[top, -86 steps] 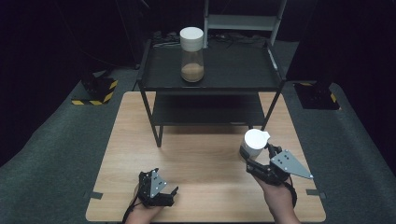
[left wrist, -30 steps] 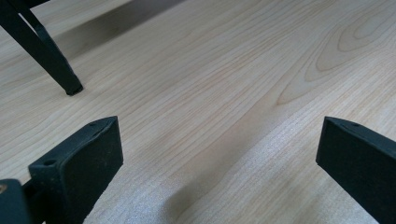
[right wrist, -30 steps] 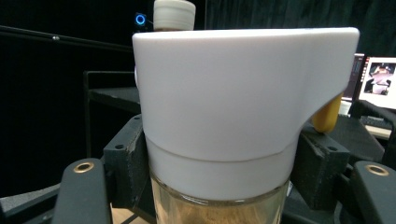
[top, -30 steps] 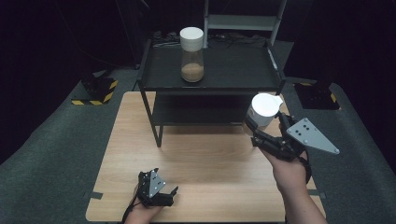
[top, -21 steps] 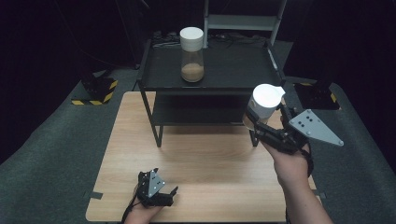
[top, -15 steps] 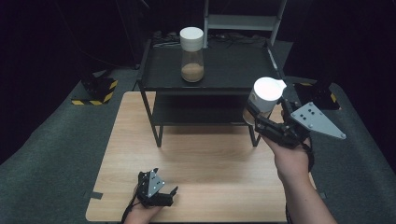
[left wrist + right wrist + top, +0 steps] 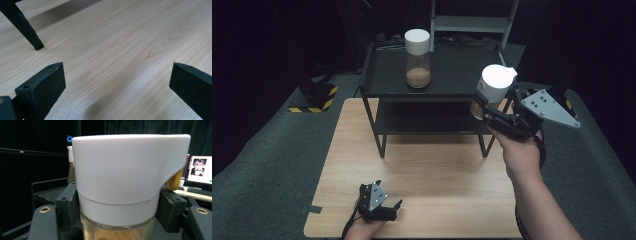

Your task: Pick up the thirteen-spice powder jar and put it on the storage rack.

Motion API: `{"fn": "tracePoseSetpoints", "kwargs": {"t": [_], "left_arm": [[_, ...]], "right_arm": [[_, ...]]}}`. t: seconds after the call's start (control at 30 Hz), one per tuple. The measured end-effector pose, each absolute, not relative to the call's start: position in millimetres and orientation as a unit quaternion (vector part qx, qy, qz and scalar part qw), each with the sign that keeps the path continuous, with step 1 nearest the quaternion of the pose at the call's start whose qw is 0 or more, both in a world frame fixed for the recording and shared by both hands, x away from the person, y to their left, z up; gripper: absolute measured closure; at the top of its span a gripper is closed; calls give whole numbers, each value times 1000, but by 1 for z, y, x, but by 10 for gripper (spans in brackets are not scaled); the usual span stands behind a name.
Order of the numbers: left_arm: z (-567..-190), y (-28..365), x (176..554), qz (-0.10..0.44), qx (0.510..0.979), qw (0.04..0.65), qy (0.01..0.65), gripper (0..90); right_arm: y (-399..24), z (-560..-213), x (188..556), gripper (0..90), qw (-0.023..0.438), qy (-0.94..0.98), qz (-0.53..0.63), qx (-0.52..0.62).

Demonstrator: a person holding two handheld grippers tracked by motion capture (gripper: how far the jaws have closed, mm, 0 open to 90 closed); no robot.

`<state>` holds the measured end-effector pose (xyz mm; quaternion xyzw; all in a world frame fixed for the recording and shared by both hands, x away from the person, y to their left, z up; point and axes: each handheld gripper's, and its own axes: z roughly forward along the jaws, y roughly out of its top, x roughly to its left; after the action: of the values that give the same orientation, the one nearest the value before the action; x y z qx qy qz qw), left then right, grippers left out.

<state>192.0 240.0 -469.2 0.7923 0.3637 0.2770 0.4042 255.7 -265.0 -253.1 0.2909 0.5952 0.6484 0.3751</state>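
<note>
High view: second jar on black shelf; wooden table below.

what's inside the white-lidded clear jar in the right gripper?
The white-lidded clear jar in the right gripper shows brownish contents low behind the glass. The white lid and the black jaws cover the rest, so the fill level cannot be told.

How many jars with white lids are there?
2. One jar stands on the black shelf's top. The other jar is held in the air by the right gripper, beside the shelf's right end.
</note>
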Motion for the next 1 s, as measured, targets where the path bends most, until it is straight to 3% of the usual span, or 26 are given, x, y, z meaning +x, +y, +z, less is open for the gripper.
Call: {"fn": "tracePoseSetpoints", "kwargs": {"t": [1.0], "left_arm": [[-470, 244, 192, 271, 792, 414, 359, 9]], "right_arm": [[-232, -233, 318, 296, 376, 579, 650, 317]]}}
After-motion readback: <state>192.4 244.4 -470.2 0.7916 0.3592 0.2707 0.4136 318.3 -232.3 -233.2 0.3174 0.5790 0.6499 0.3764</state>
